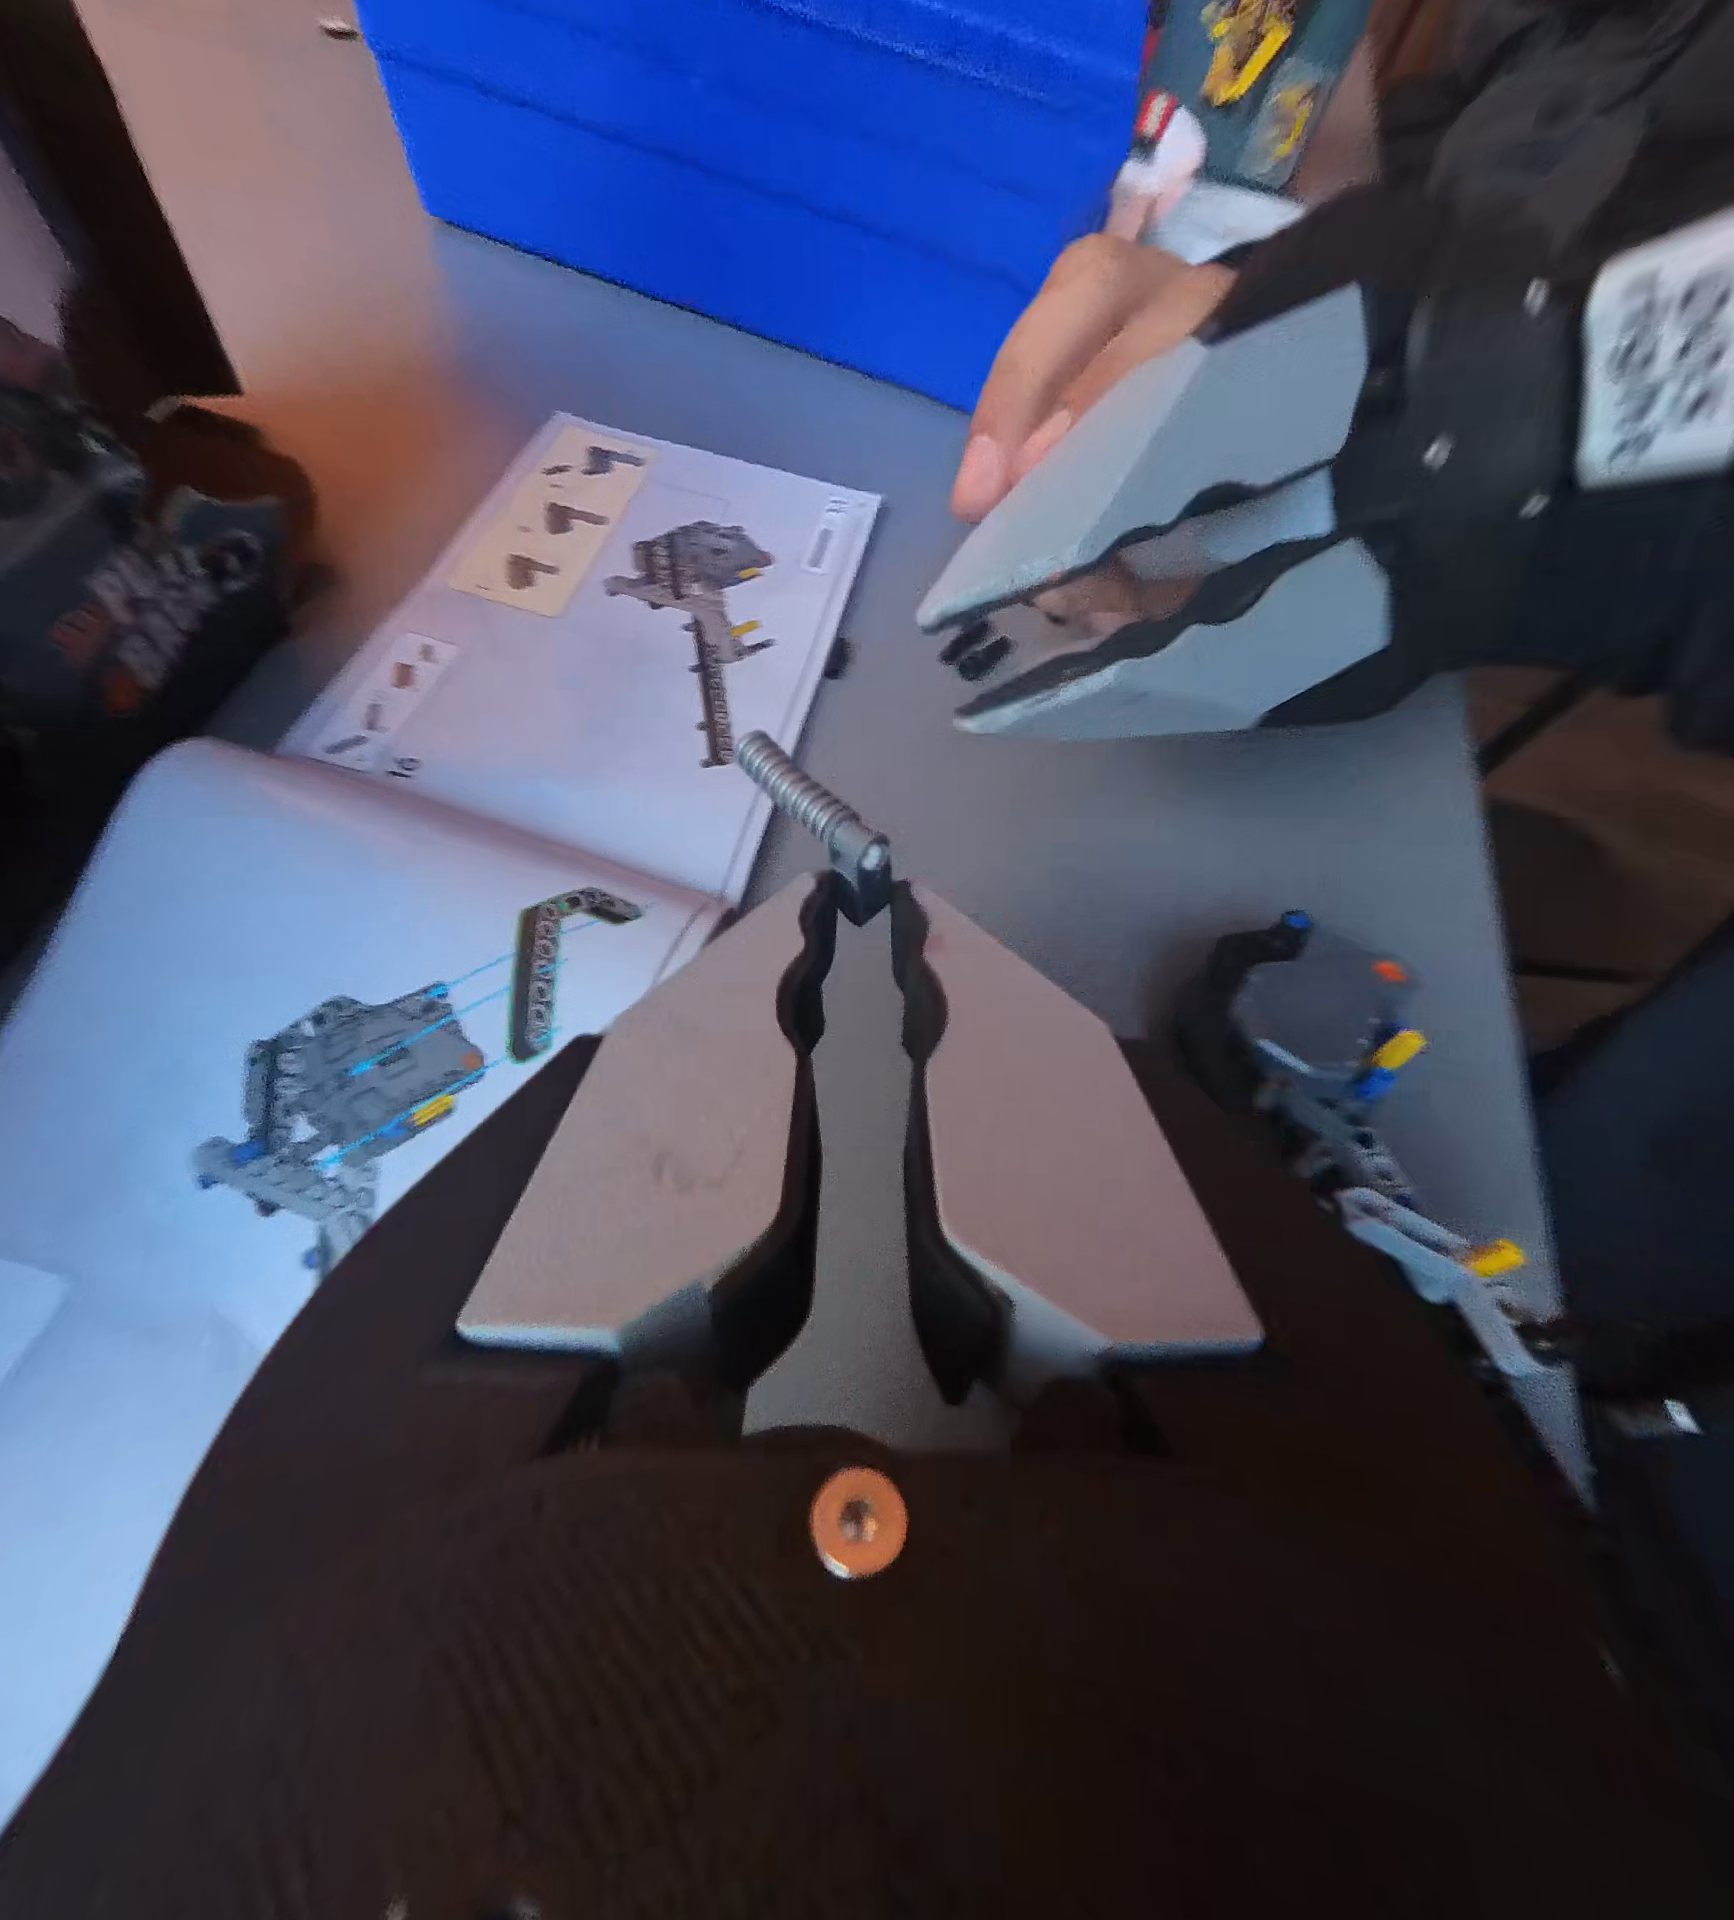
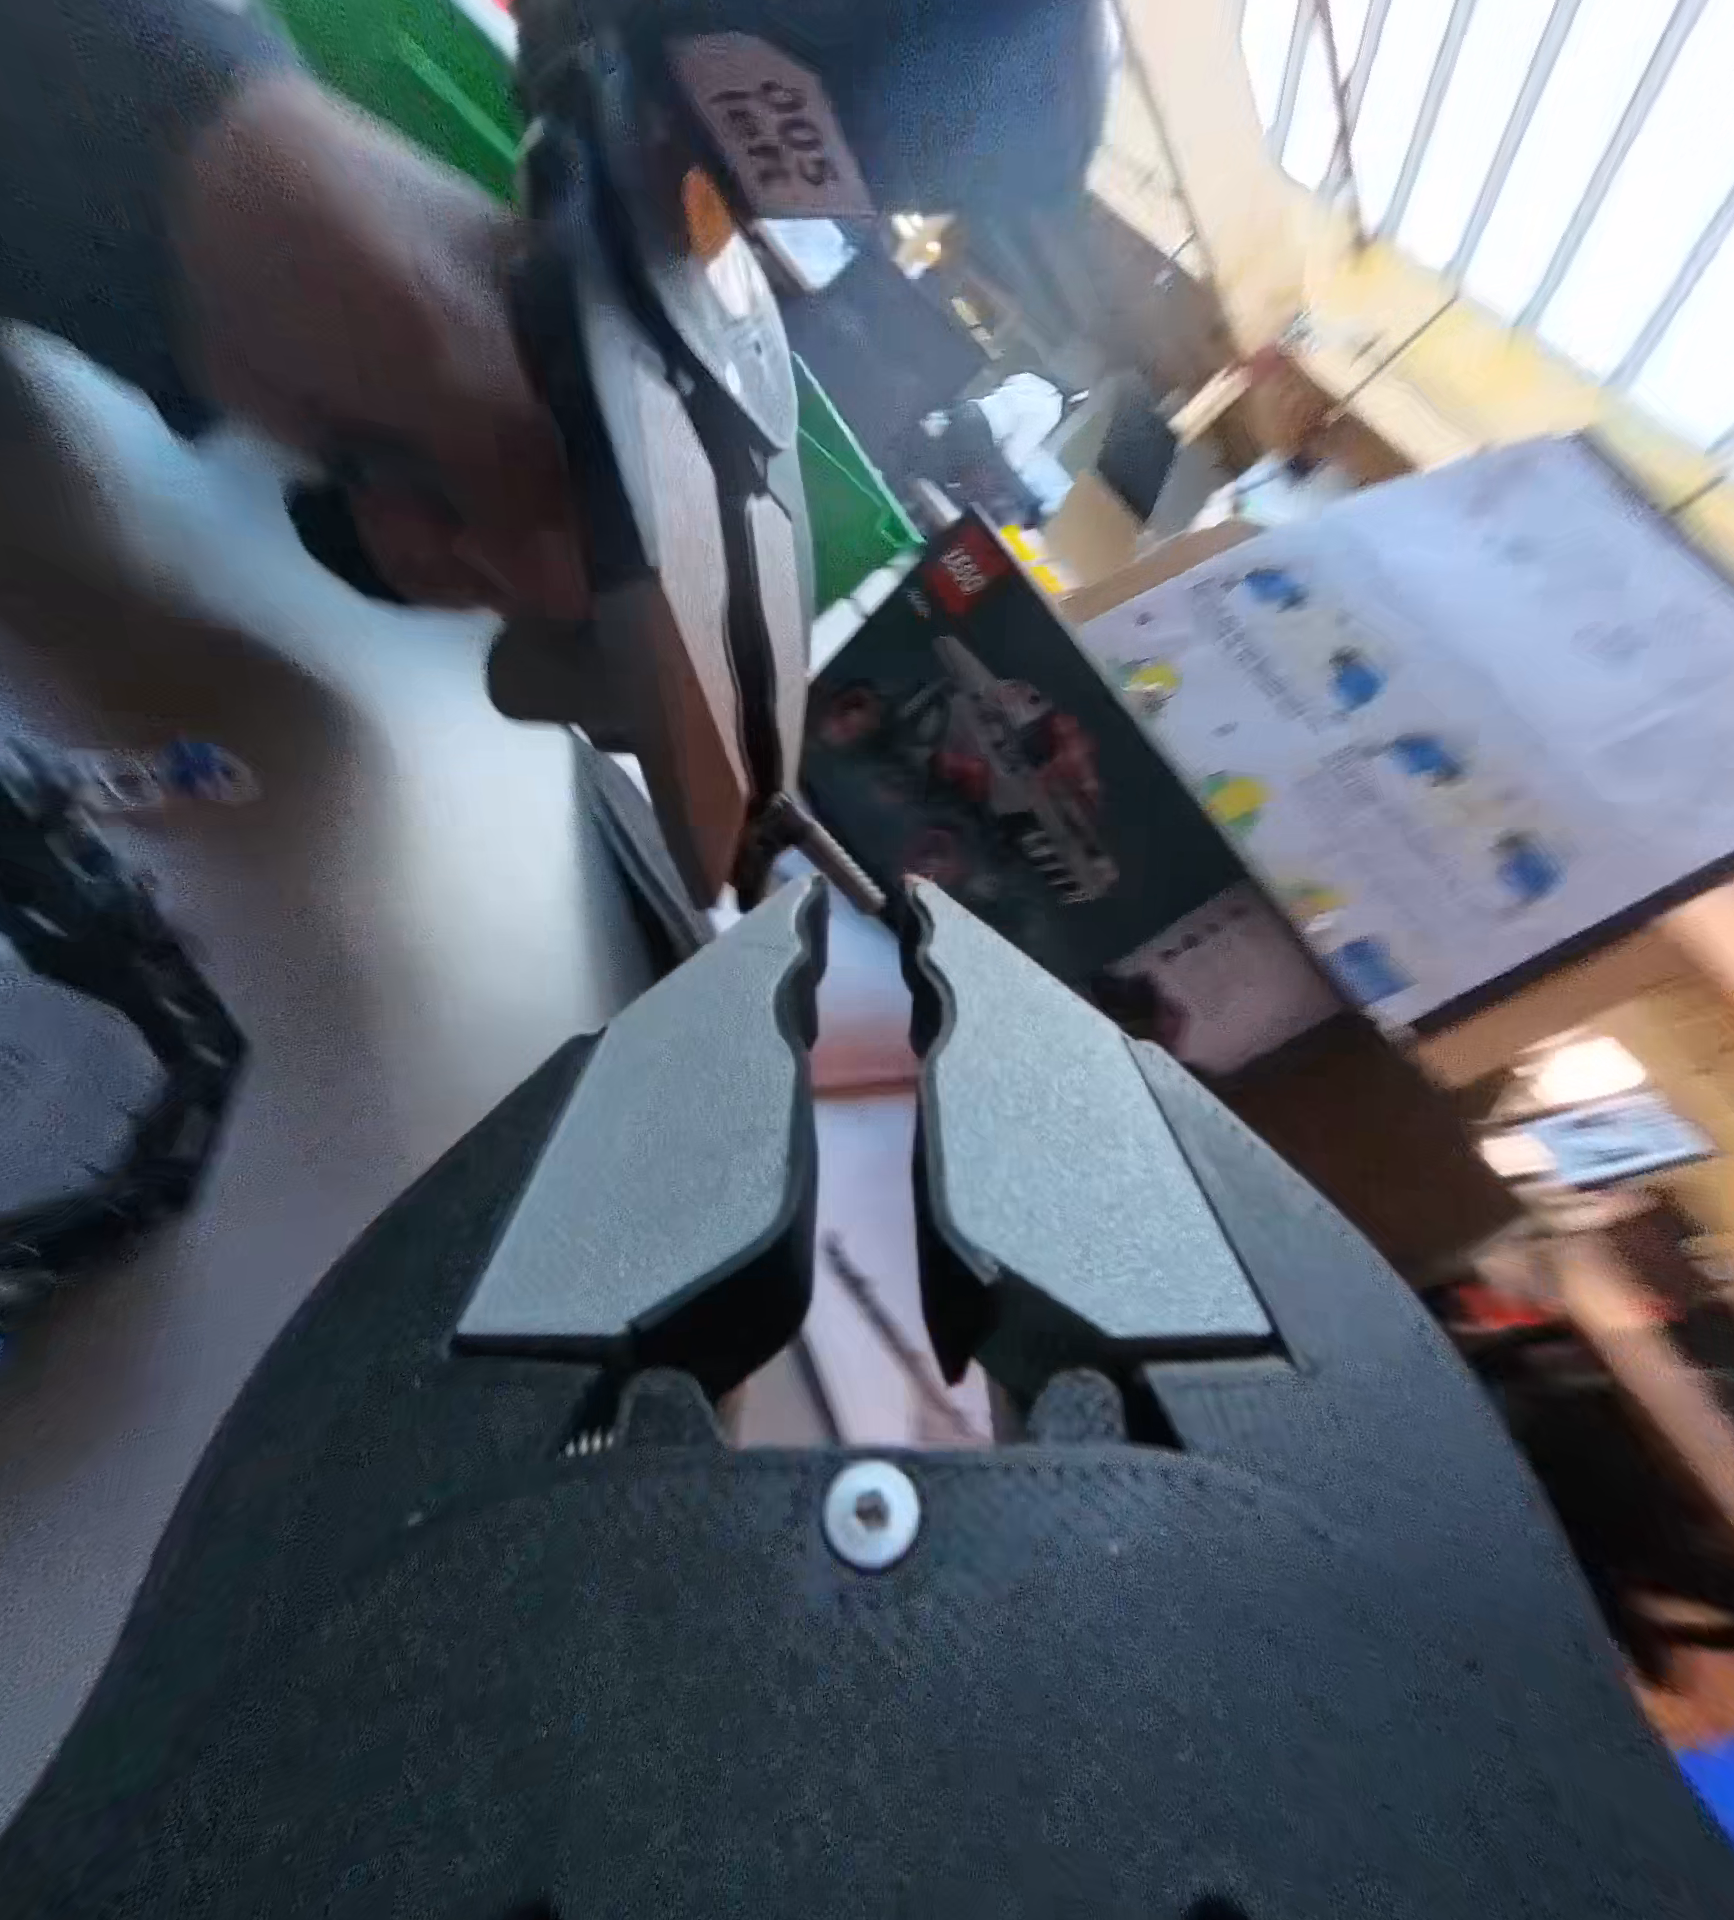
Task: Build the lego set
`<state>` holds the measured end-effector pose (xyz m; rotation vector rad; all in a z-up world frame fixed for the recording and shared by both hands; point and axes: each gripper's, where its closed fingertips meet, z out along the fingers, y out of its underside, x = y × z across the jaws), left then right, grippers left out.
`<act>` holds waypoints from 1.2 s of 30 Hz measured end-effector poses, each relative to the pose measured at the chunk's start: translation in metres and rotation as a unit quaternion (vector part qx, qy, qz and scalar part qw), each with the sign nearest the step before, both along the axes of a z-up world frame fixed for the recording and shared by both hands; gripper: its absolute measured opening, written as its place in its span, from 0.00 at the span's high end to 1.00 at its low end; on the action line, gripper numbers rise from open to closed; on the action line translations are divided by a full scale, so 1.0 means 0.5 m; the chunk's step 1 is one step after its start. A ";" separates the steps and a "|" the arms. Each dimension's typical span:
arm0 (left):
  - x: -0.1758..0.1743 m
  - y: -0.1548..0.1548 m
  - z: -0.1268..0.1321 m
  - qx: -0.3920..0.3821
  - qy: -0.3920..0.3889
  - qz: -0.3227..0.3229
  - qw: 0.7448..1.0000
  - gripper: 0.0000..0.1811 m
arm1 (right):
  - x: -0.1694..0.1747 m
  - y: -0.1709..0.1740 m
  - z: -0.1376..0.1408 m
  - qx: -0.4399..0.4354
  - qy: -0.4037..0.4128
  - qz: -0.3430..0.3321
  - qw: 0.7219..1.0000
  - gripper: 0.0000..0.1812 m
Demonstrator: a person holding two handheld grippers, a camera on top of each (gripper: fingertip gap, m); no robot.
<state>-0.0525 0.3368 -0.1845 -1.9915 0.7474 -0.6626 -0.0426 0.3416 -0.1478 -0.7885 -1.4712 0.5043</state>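
My left gripper (image 1: 861, 896) is shut on the dark end block of a grey ribbed spring piece (image 1: 806, 792), which sticks out ahead of the fingertips above the table (image 1: 1102, 862). In the right wrist view the same piece (image 2: 834, 854) juts from the left gripper (image 2: 764, 805) toward my right gripper (image 2: 865, 902), whose jaws stand slightly apart and press on nothing. In the left wrist view the right gripper (image 1: 951, 665) hovers up and to the right of the piece, apart from it, held by a hand (image 1: 1060, 364). A part-built Lego model (image 1: 1351, 1081) lies at the right.
An open instruction booklet (image 1: 572, 623) lies left of centre. A blue bin (image 1: 738, 156) and a Lego box (image 1: 1242, 83) stand at the back. In the right wrist view there is a black curved assembly (image 2: 104, 997) at the left, a dark set box (image 2: 998, 748) and a white board (image 2: 1465, 707). Across from one pair of fingers to the other is roughly 4 cm.
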 end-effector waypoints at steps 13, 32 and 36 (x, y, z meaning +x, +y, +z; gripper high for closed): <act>0.006 0.029 0.009 0.130 0.153 0.054 0.978 0.96 | -0.026 0.011 0.001 -0.225 0.007 0.003 0.974 0.76; 0.003 0.030 0.037 0.230 0.263 0.084 0.933 0.95 | -0.021 -0.004 0.011 -0.132 0.017 -0.012 0.991 0.94; 0.003 0.030 0.035 0.232 0.276 0.086 0.929 0.95 | -0.021 -0.006 0.011 -0.104 0.016 -0.020 0.994 0.94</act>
